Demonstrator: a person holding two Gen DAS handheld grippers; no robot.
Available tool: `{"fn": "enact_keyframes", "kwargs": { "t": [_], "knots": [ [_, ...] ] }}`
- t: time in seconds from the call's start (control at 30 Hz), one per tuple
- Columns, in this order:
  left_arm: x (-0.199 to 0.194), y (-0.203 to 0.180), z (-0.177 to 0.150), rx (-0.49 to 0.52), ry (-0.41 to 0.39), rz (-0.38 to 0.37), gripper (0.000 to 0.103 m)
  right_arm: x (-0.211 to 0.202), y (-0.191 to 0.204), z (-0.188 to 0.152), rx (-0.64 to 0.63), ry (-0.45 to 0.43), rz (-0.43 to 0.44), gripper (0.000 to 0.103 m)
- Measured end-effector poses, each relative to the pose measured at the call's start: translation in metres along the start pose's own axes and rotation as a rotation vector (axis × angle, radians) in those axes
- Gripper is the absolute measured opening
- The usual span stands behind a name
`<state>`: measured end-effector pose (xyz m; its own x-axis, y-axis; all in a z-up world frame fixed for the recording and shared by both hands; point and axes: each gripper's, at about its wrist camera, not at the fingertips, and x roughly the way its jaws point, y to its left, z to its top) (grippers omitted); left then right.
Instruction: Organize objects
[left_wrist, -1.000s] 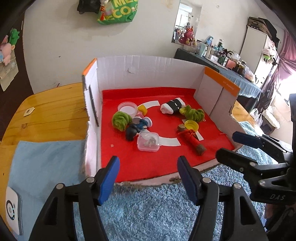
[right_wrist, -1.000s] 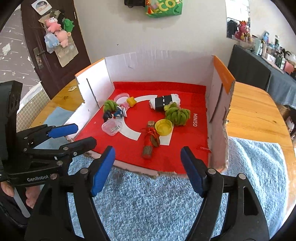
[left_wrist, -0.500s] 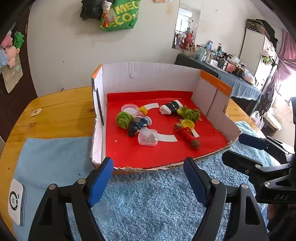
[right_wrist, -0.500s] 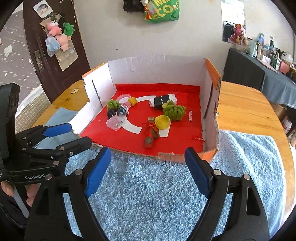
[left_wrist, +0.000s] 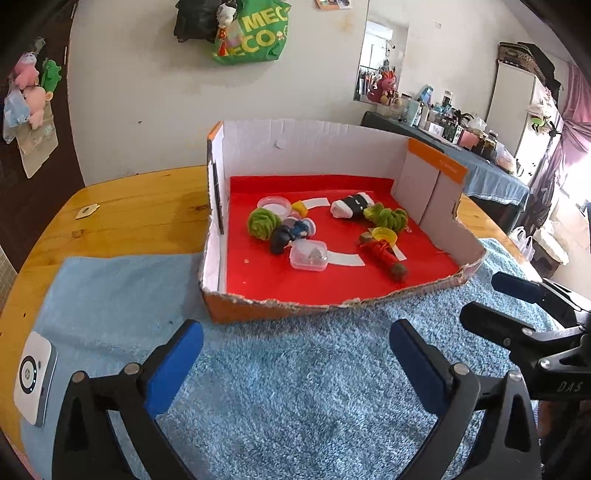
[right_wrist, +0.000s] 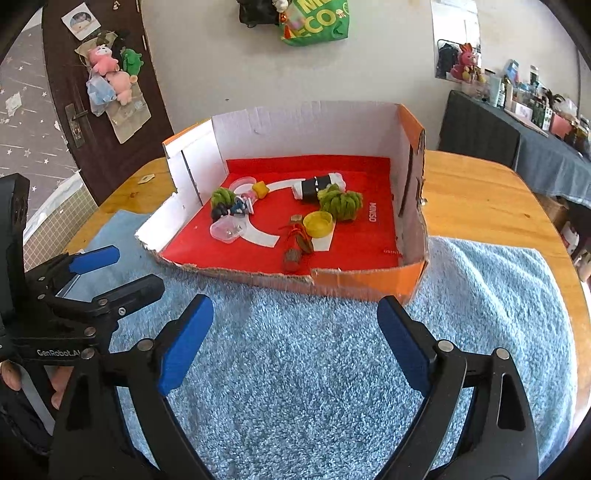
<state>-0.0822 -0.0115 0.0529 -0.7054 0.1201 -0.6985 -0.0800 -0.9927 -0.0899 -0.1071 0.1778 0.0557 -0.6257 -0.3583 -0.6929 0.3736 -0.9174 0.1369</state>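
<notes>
— Both grippers are empty, over the blue rug short of the box. Left gripper and right gripper have just been opening, now spread wide.

— And the toys?

— Ahead, inside the box (red stick angled toward the right one).

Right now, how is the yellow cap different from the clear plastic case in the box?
The yellow cap is round and solid yellow, while the clear plastic case is a see-through rounded rectangle with small bits visible inside. The yellow cap looks open on top like a little dish; the clear plastic case looks closed. The yellow cap sits nearer the orange-edged right wall, the clear plastic case nearer the left wall. Both rest on the red floor of the cardboard box.
</notes>
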Motion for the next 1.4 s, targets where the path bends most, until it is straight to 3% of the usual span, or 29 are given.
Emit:
{"fn": "enact_keyframes", "kwargs": {
  "t": [0.43,0.63,1.4],
  "knots": [
    [0.018,0.0,-0.027,0.006,0.088,0.004,0.103,0.015,-0.012,-0.025,0.043,0.051,-0.033,0.092],
    [0.033,-0.002,-0.034,0.021,0.169,0.056,0.103,0.022,-0.018,-0.034,0.065,0.066,-0.046,0.092],
    [0.027,-0.002,-0.045,-0.001,0.1,0.099,0.103,0.024,-0.021,-0.043,0.076,0.026,-0.117,0.094]
  ]
}}
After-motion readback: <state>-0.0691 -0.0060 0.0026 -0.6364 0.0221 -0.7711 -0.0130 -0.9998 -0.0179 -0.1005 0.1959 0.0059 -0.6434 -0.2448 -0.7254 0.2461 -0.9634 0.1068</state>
